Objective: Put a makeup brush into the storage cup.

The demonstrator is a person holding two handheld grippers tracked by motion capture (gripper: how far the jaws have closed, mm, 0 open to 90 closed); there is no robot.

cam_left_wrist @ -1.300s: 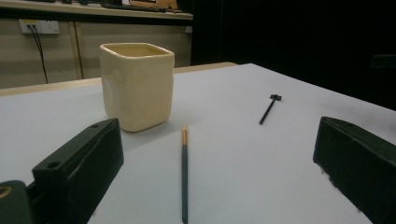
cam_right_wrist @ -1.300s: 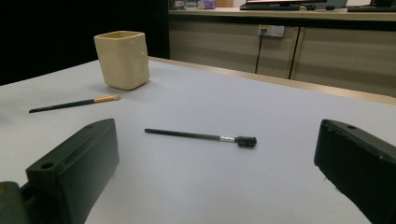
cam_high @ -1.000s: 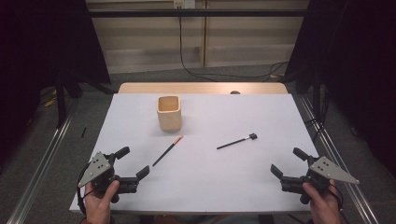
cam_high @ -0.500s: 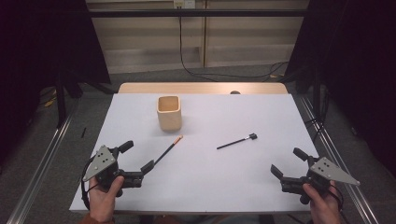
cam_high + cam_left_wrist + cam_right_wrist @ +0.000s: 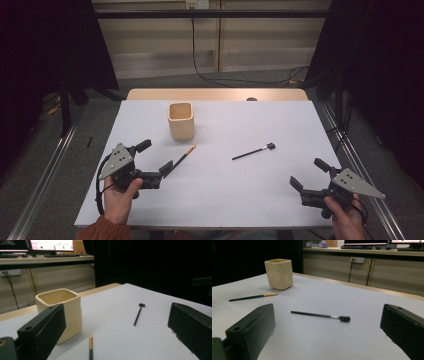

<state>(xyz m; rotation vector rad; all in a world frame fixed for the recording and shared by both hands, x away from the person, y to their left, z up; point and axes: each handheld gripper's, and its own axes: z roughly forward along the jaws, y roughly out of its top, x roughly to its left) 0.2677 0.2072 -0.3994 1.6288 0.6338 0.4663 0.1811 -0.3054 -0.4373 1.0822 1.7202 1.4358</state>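
A cream square cup (image 5: 180,120) (image 5: 61,311) (image 5: 279,273) stands upright on the white table (image 5: 225,190), left of centre. In front of it lies a thin brush with an orange tip (image 5: 182,155) (image 5: 90,347) (image 5: 253,297). To the right lies a black wand with a small dark head (image 5: 254,151) (image 5: 138,313) (image 5: 320,315). My left gripper (image 5: 155,156) is open, its jaws straddling the near end of the orange-tipped brush. My right gripper (image 5: 309,174) is open at the table's front right, short of the black wand, with nothing between its jaws.
A wooden strip (image 5: 215,94) edges the table's far side. Metal rails (image 5: 45,175) run along both sides on the floor. A cable (image 5: 200,70) hangs down the far wall. A desk with monitors (image 5: 50,245) stands behind.
My left gripper has moved forward and to the right, up to the near end of the orange-tipped brush. The right gripper has stayed in place.
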